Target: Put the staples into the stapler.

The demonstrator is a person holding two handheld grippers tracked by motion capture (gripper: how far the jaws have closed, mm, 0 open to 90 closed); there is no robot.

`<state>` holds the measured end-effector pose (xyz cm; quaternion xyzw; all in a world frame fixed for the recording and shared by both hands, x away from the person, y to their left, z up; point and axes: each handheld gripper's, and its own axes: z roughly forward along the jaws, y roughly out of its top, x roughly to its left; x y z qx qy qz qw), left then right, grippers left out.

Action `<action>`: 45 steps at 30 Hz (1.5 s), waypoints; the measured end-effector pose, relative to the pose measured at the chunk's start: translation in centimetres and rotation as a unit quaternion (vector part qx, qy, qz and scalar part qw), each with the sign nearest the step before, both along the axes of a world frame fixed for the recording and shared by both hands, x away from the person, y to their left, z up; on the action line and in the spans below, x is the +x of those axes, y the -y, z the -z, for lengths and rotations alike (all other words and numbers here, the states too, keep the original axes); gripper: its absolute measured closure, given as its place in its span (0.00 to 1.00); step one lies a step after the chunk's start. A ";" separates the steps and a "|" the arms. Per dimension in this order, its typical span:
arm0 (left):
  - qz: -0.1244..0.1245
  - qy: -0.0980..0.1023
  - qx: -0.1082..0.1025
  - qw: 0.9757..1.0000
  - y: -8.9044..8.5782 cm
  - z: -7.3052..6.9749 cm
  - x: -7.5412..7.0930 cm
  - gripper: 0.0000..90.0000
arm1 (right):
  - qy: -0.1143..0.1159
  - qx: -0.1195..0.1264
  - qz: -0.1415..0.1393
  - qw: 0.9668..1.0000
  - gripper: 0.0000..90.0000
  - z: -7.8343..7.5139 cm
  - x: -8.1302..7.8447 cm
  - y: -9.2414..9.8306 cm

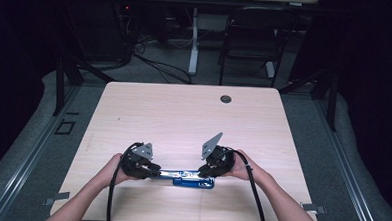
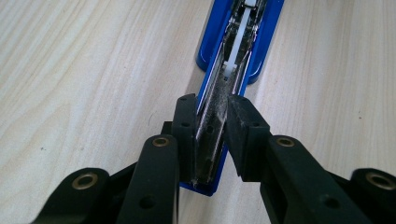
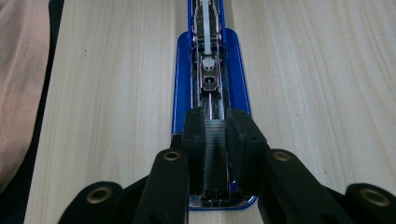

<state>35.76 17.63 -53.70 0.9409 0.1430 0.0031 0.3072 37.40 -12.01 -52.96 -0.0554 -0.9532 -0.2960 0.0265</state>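
Nearest to us, on the near edge of the table (image 1: 134, 108), sits the blue stapler (image 1: 193, 179), flipped open with its long axis running left to right. We've got one gripper on each end. Our left gripper (image 1: 154, 169) is clamped on the metal staple rail (image 2: 212, 123), which sticks out left. Our right gripper (image 1: 203, 171) is pinched around a strip of staples (image 3: 215, 154) lying in the channel over the blue base (image 3: 182, 84). So both hands are equally near, facing each other along that axis, and we figure whatever comes next slides along that line.
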 end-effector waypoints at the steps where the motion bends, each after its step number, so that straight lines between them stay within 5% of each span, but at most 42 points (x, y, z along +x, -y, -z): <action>1: 0.000 0.000 0.000 1.000 0.0 0.0 0.0 0.82 | 0.000 -0.002 0.000 1.000 0.87 0.0 0.0 0.0; 16: -0.003 0.005 0.009 1.000 0.0 -0.1 0.0 0.82 | -0.018 0.016 0.041 0.999 0.80 -0.6 0.5 0.7; 33: 0.000 0.001 0.000 1.000 0.0 0.0 0.0 0.82 | 0.007 -0.022 0.077 0.997 0.79 0.3 0.0 -1.8; 45: 0.000 0.001 0.000 1.000 0.0 0.0 0.0 0.82 | 0.004 -0.031 0.083 0.996 0.81 0.3 0.1 -1.5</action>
